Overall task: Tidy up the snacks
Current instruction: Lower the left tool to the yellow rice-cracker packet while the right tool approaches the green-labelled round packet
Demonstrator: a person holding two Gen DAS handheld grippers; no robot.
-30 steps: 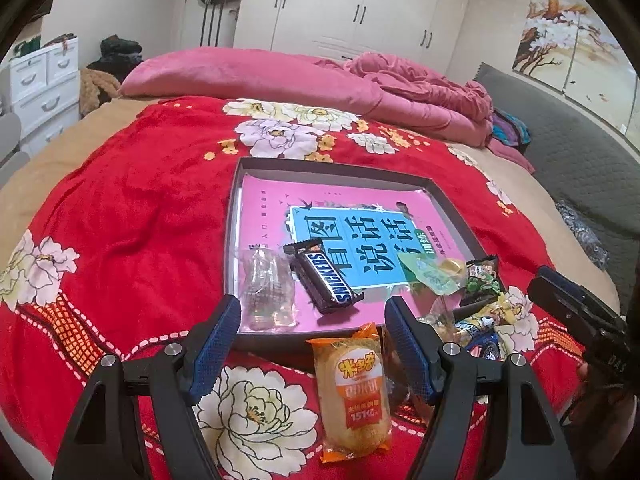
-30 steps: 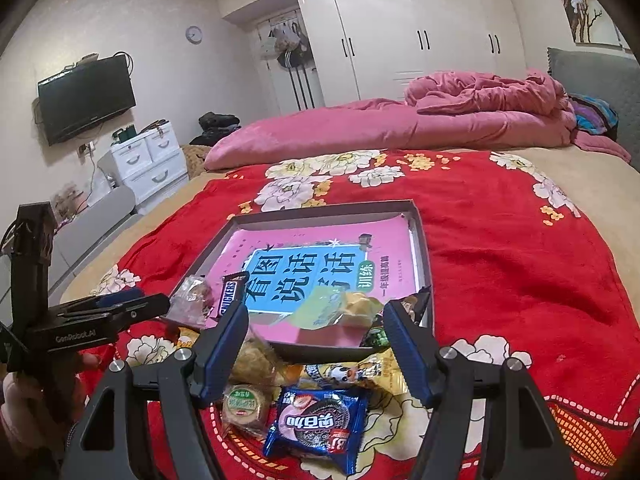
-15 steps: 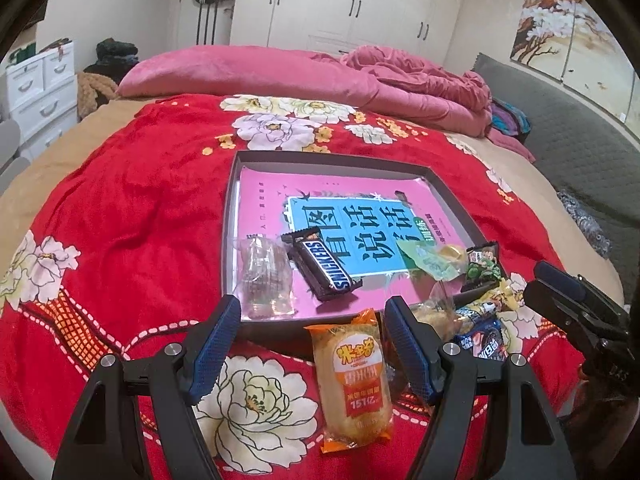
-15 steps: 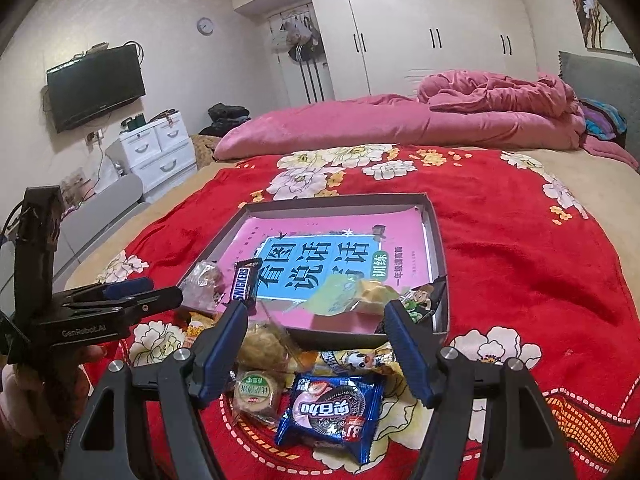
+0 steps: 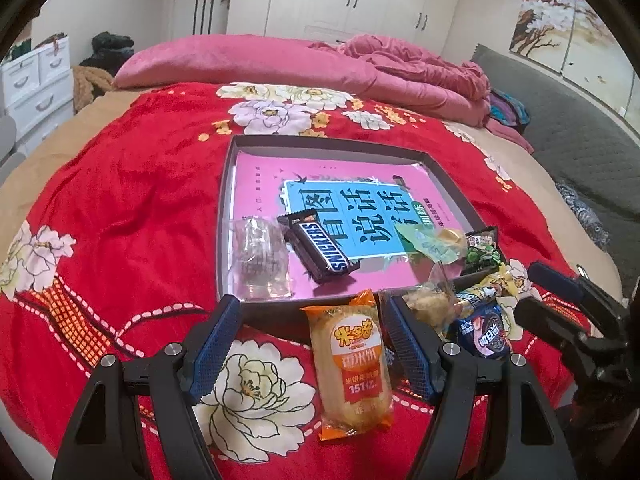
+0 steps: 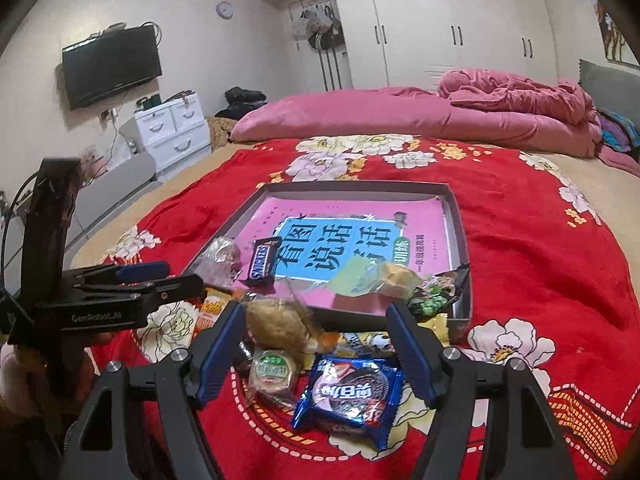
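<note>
A shallow grey box with a pink book inside lies on the red floral bedspread. In it are a clear-wrapped snack, a Snickers bar, a pale green packet and a green pea packet. My left gripper is open above an orange rice cake pack lying before the box. My right gripper is open over a blue Oreo pack, a round green-label cake and a brown pastry.
A pink quilt is piled at the bed's far end. A white drawer unit and wall TV stand to the left. A grey headboard runs along the right. Other small yellow packets lie by the box's near right corner.
Both grippers have drawn back and lifted slightly, so the snacks sit a little further out between the fingers. No snack has moved.
</note>
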